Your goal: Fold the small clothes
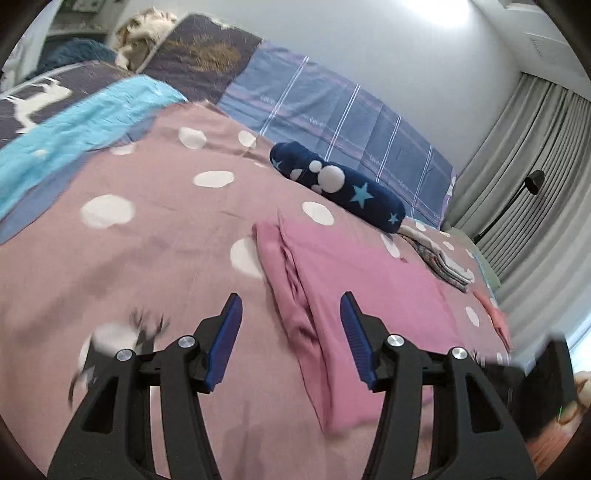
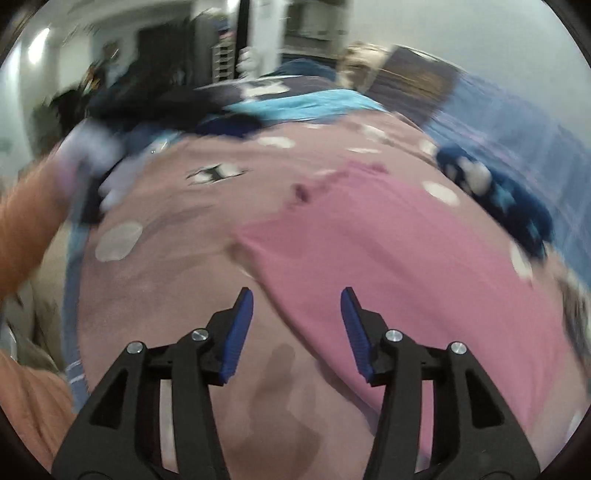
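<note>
Pink garment (image 1: 369,280) folded on bedspread (image 1: 147,258), left tongs (image 1: 291,306) and right tongs (image 2: 297,301) half-open, empty

The room is looking bright. A white glare (image 1: 439,11) is shining at the top of the left wrist view. The right wrist view is looking much blurrier, smearing the bed (image 2: 177,206). Both views are bending round, with dark corners. Soft shadows (image 2: 284,398) are lying on the bed.
</note>
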`<state>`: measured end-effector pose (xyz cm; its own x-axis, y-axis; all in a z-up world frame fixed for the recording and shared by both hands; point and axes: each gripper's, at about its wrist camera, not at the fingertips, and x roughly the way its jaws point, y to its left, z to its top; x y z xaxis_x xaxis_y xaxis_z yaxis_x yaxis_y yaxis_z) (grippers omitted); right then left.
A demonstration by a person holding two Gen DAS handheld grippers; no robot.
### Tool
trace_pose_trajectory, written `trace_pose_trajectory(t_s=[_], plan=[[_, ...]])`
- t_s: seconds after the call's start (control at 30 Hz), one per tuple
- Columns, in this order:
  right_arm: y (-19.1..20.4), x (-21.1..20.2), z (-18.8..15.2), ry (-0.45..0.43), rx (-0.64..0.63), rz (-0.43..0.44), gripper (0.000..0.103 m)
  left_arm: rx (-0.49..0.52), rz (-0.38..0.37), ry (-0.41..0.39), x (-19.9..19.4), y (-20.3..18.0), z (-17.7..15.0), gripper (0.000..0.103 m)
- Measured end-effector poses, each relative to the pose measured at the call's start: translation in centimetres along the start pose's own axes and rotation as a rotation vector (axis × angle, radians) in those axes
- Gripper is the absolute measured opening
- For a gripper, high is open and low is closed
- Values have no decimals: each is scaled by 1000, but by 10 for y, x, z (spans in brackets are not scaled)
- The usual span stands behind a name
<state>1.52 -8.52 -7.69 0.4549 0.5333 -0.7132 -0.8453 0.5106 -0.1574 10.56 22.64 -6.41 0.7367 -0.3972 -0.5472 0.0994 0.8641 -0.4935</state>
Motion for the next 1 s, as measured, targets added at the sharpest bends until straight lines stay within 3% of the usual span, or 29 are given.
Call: trace_pose_trajectory(t_s=[0.17,0.3,0.43,0.47,0.5,0.53,0.57,0.6,0.63,0.67,0.77,0.8,0.87,1.0], plan=[[27,38,17,60,-94,-62,53,-1,-93,160,80,10,33,56],[41,59,21,91,-169,-139,53,-35,-60,243,135,24,44,55],[45,73,31,104,-198,-176,53,-68,-142,233,153,27,53,53],[45,77,33,108,-201,-182,53,-71,-181,234,157,26,55,43],[44,82,36,113,-203,-190,52,-67,-200,230,158,24,57,12],[42,86,38,114,-200,-195,52,-60,-213,219,157,21,59,9],[41,89,40,114,-197,-199,51,-52,-232,196,155,19,63,9],[39,92,42,112,-195,-203,42,-39,-244,170,151,17,66,9],[39,95,44,112,-195,-198,10,-17,-249,141,147,14,67,9],[40,97,44,123,-196,-197,4,13,-238,114,145,13,66,9],[50,102,47,130,-224,-217,4,11,-177,140,160,25,56,9],[53,103,46,129,-243,-225,4,-50,-198,172,169,37,52,9],[52,103,44,120,-236,-223,4,-134,-262,154,167,53,54,10],[40,93,44,99,-150,-159,14,-146,-252,102,158,55,55,19]])
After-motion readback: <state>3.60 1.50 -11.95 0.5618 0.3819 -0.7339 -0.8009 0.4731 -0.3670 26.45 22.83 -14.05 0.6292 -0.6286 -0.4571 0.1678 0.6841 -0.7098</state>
